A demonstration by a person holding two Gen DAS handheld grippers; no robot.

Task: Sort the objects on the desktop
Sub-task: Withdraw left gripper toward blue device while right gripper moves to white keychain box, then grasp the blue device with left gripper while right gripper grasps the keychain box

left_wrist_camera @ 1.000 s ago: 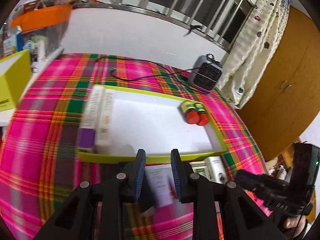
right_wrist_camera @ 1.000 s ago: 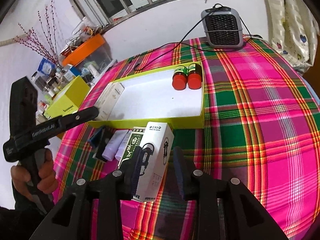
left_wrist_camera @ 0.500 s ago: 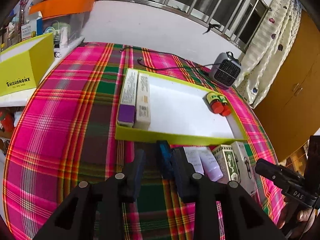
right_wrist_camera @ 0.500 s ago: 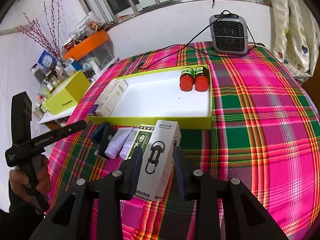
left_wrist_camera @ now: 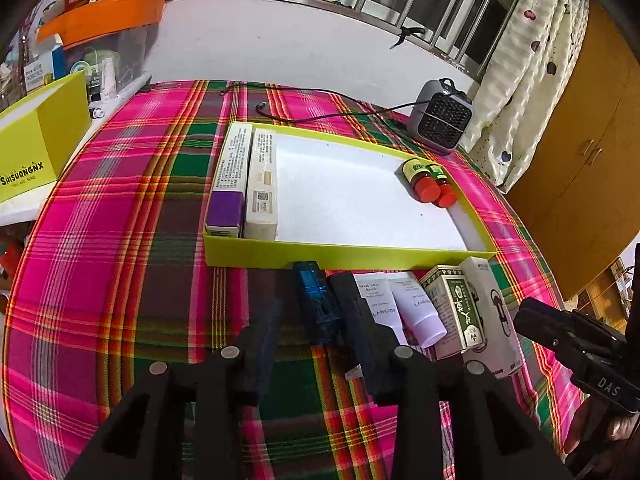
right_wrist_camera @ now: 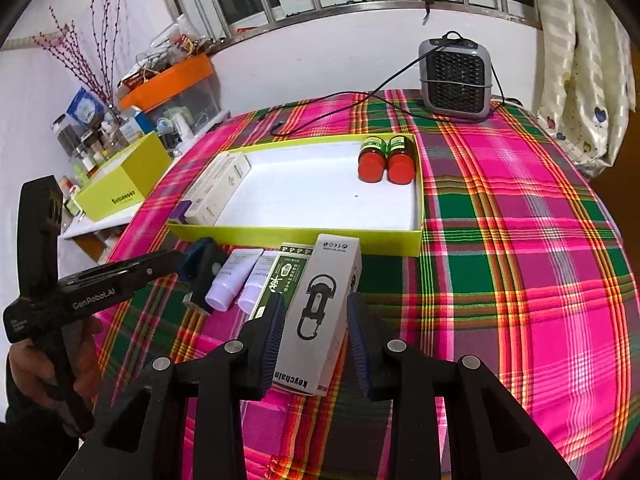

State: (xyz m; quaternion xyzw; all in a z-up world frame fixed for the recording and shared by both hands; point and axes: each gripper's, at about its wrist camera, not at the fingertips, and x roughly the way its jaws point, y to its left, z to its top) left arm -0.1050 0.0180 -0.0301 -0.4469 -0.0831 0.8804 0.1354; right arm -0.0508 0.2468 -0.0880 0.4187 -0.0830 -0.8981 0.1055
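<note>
The yellow-green tray (left_wrist_camera: 348, 255) on the plaid tablecloth (left_wrist_camera: 120, 260) is the landmark here. Compared with one second ago, the left gripper (left_wrist_camera: 310, 312) has pulled back and moved to the left end of the row of things that lies just in front of the tray's near wall. Its fingers are now spread wide, on both sides of the blue object (left_wrist_camera: 318, 304), and they do not press it yet. I judge that this is the next thing to be picked up.

The right gripper (right_wrist_camera: 316, 332) has changed less. It has come closer to the white keychain box (right_wrist_camera: 320, 312) at the right end of the same row, and its jaws stand open around the box, with a gap on each side (so it holds nothing).

Inside the tray, the two long boxes (left_wrist_camera: 244, 184) lie against the left wall and the two red-capped bottles (left_wrist_camera: 430, 184) lie in the far right corner, as before. Between the blue object and the keychain box lie two small tubes (left_wrist_camera: 400, 304) and a green box (left_wrist_camera: 456, 308), not yet sorted.
</note>
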